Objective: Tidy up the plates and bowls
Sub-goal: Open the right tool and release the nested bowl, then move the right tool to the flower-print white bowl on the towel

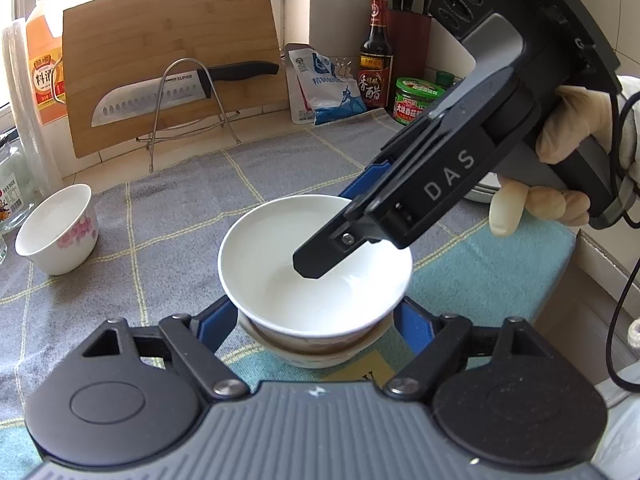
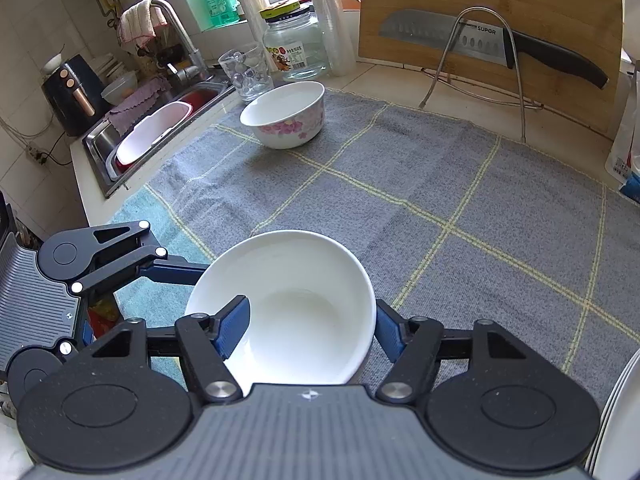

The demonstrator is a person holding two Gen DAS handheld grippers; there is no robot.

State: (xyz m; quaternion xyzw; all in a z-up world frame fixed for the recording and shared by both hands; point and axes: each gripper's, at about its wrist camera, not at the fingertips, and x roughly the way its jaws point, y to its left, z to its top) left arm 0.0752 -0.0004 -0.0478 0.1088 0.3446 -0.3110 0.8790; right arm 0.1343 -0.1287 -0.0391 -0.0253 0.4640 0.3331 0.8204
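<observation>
A plain white bowl (image 1: 316, 264) sits nested on top of a brown-rimmed bowl (image 1: 316, 350) on the grey checked cloth. My left gripper (image 1: 316, 320) is open, its blue fingers on either side of the stack. My right gripper (image 2: 308, 328) straddles the white bowl's (image 2: 288, 308) rim, one blue finger (image 2: 234, 326) inside and one outside; the jaws stand wide and I cannot tell whether they pinch the rim. In the left wrist view its black finger (image 1: 320, 256) reaches into the bowl. A flowered bowl (image 1: 60, 232) stands at the far left, also in the right wrist view (image 2: 286, 114).
A cutting board (image 1: 172, 60) with a knife (image 1: 176, 92) on a wire rack stands at the back. Bottles and jars (image 1: 376, 56) line the back right. A sink (image 2: 156, 132), a glass jar (image 2: 296, 46) and a tumbler (image 2: 246, 70) lie to the left. White plates (image 2: 616, 412) are stacked at right.
</observation>
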